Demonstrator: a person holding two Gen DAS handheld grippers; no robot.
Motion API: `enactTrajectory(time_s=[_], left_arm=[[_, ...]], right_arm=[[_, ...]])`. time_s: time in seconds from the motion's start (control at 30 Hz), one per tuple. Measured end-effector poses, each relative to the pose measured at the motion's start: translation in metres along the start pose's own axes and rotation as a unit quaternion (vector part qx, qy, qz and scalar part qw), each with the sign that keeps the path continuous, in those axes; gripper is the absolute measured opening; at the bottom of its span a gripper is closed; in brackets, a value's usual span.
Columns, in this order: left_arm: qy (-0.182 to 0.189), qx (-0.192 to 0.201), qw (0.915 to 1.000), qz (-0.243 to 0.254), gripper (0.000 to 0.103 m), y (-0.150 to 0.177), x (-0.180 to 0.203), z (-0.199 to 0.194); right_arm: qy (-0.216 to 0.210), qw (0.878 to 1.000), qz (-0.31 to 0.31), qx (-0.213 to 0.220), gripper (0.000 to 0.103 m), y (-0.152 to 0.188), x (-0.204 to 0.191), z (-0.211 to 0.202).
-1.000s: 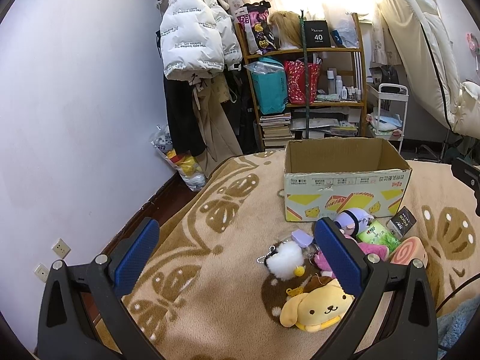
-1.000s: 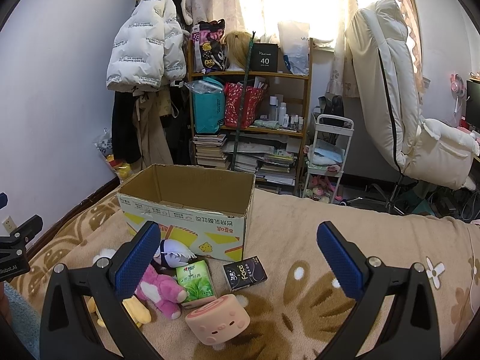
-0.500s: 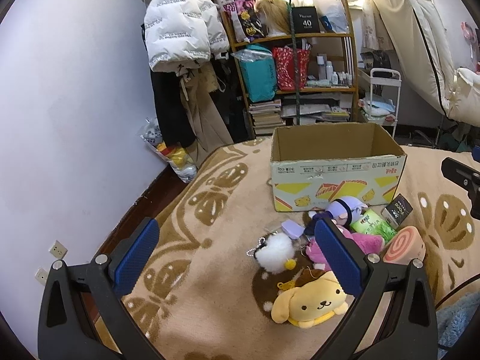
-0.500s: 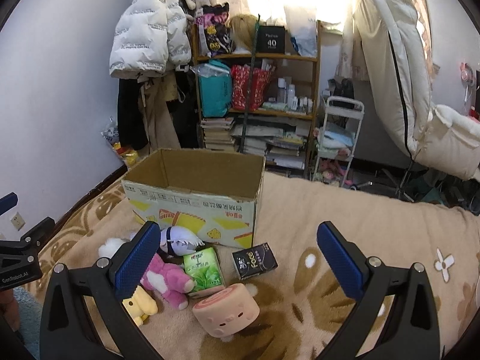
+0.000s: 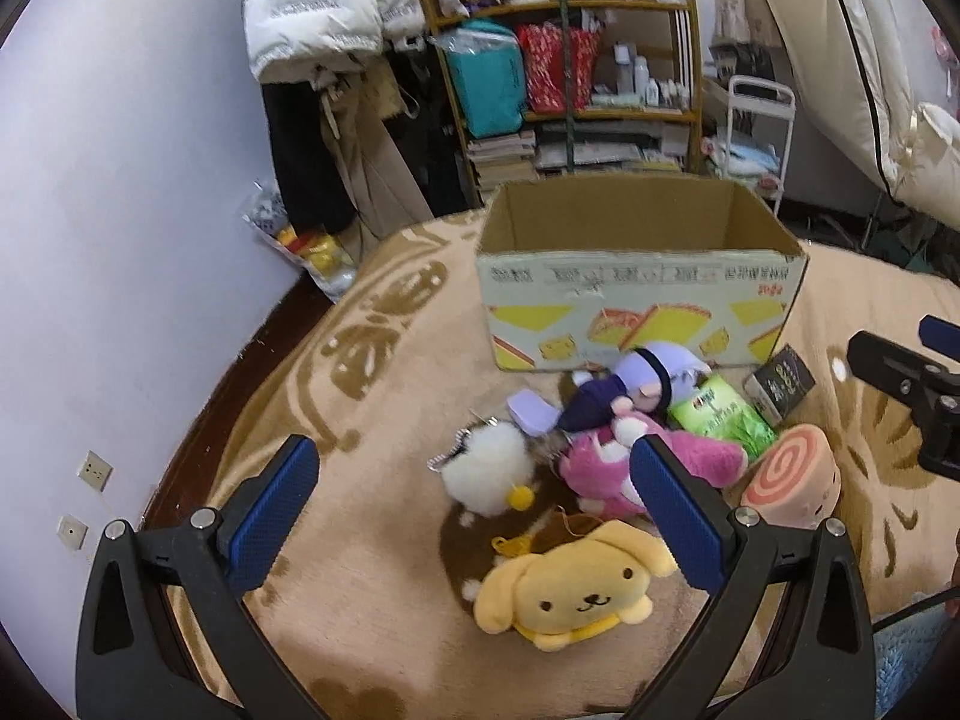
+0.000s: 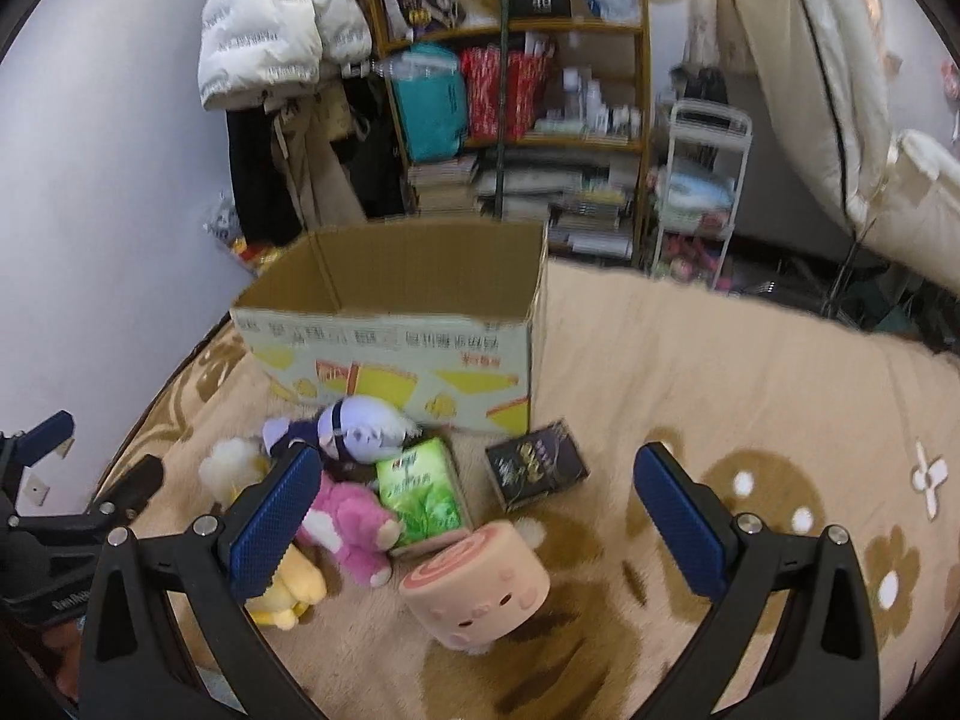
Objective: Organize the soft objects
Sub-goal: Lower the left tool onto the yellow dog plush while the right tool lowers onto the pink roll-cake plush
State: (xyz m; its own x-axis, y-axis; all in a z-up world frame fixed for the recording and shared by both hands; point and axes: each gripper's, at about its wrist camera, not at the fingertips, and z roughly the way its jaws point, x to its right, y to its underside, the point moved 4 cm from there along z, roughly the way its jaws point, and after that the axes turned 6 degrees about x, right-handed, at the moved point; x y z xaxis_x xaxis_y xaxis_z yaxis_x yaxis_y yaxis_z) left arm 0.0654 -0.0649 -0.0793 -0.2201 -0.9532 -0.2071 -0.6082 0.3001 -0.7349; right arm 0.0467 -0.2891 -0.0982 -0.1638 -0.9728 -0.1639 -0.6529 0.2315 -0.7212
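Note:
An open cardboard box [image 5: 636, 276] [image 6: 396, 330] stands on the beige blanket. In front of it lies a heap of soft toys: a yellow dog plush [image 5: 570, 591], a white fluffy ball [image 5: 486, 471], a pink plush [image 5: 606, 468] [image 6: 351, 516], a purple-haired doll [image 5: 636, 384] [image 6: 360, 426] and a pink log-shaped cushion [image 5: 792, 480] [image 6: 480, 582]. My left gripper [image 5: 474, 516] hangs open above the white ball and the yellow dog. Just as open, my right gripper [image 6: 480, 516] hovers over the log cushion. Nothing is held.
A green tissue pack [image 6: 423, 495] and a dark small box [image 6: 534, 465] lie among the toys. Behind the bed stand a cluttered shelf [image 5: 570, 60], hanging coats [image 5: 324, 30], a white trolley [image 6: 702, 180] and a white chair [image 6: 840, 90]. The wall [image 5: 120, 210] runs along the left.
Both grippers have tilted down and moved closer to the toy heap; the toys and box look larger. Both stay open, and nothing on the blanket has moved.

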Motion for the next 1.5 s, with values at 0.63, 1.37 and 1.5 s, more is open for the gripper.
enactTrajectory(time_s=[0.63,1.37,1.5], left_arm=[[0.029,-0.105,0.9938,0.022,0.102,0.032,0.030,0.055],[0.078,-0.203,0.9751,0.045,0.102,0.066,0.047,0.086],[0.085,-0.219,0.9711,0.041,0.102,0.071,0.046,0.091]], right_arm=[[-0.011,0.989,0.067,-0.128,0.103,0.029,0.022,0.057],[-0.035,0.977,0.068,-0.198,0.103,0.050,0.016,0.081],[-0.039,0.974,0.066,-0.213,0.103,0.054,0.014,0.084]])
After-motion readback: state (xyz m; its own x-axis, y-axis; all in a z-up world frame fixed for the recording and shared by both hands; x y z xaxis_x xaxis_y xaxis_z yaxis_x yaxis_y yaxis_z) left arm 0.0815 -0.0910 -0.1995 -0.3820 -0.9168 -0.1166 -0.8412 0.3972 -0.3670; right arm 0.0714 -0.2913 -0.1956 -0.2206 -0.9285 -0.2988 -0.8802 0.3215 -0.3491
